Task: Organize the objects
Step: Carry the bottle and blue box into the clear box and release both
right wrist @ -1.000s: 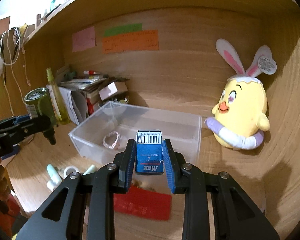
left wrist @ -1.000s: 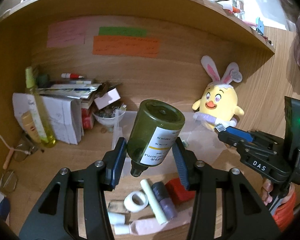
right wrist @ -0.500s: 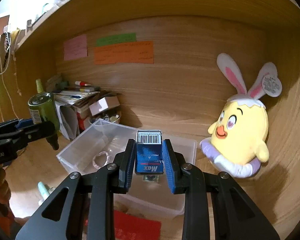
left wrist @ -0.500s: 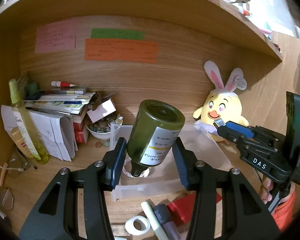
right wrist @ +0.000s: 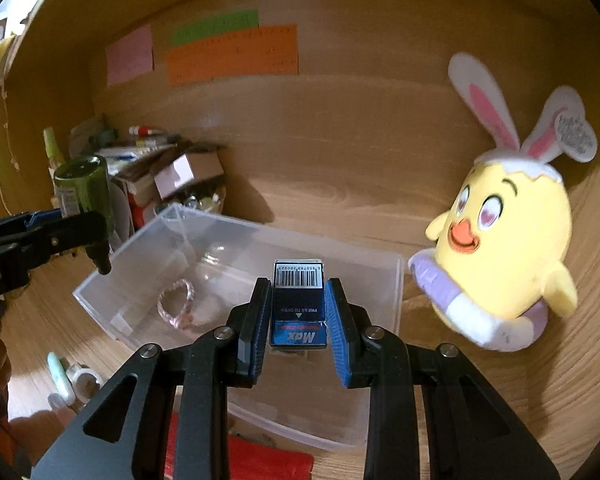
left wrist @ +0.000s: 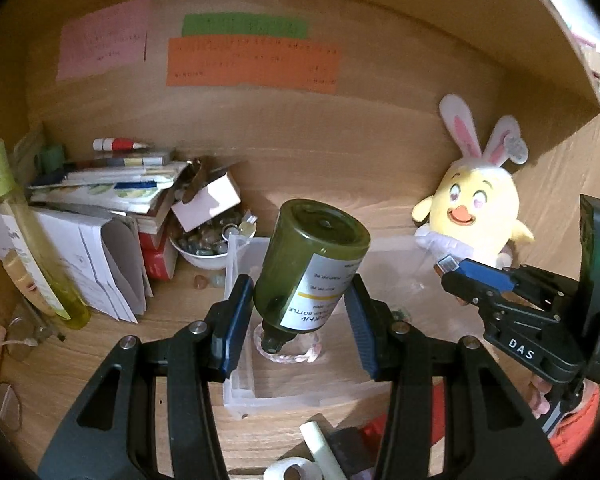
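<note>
Both your tools are loaded above the clear bin [right wrist: 396,280].
Your left tool [left wrist: 300,314] clamps the green bottle [left wrist: 312,264]; your right tool [right wrist: 298,316] pinches the blue Max box [right wrist: 298,304].

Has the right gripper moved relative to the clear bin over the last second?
Yes. The right gripper, shut on the blue staple box, has advanced toward the back wall and now hangs over the clear bin rather than short of it.
</note>
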`<control>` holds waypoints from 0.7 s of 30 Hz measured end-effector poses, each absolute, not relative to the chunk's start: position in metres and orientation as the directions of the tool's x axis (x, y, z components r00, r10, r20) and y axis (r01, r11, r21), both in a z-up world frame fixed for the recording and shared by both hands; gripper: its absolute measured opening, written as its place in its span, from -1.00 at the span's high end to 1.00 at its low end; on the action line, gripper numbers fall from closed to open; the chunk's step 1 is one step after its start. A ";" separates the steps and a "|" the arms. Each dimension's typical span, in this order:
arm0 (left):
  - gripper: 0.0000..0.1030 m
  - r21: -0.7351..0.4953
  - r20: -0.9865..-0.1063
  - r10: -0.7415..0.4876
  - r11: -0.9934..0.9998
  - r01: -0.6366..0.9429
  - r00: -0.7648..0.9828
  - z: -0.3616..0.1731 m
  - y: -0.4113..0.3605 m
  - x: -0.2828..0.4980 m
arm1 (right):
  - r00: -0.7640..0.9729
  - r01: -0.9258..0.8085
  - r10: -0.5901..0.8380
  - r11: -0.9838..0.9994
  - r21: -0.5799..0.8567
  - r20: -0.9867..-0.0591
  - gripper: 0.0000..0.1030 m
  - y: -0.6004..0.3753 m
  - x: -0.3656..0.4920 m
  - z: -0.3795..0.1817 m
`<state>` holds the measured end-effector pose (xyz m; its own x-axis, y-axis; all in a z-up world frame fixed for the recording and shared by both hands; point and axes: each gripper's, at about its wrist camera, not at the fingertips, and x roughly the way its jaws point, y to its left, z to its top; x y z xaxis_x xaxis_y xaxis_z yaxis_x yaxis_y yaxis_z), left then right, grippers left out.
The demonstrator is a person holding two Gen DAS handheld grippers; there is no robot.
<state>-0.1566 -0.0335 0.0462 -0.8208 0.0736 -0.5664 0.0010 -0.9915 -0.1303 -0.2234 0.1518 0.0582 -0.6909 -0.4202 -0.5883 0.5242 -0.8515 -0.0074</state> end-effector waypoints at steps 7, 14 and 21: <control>0.09 -0.134 -0.609 0.088 -0.991 -0.007 -0.788 0.028 -0.032 -0.170 | -0.669 0.533 -0.410 -0.846 -0.016 -0.620 0.51 0.147 -0.226 0.046; 0.09 -0.139 -0.648 0.103 -0.990 -0.017 -0.755 0.014 -0.030 -0.179 | -0.640 0.552 -0.402 -0.834 -0.028 -0.655 0.51 0.137 -0.228 0.033; 0.09 -0.127 -0.660 0.109 -0.991 -0.032 -0.743 0.007 -0.026 -0.181 | -0.628 0.561 -0.389 -0.827 -0.045 -0.674 0.51 0.130 -0.227 0.025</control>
<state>-0.1807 -0.0256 0.0075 -0.7430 0.1087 -0.6604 -0.0324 -0.9914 -0.1266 -0.2273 0.1297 0.0249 -0.6279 -0.3890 -0.6741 0.5607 -0.8268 -0.0451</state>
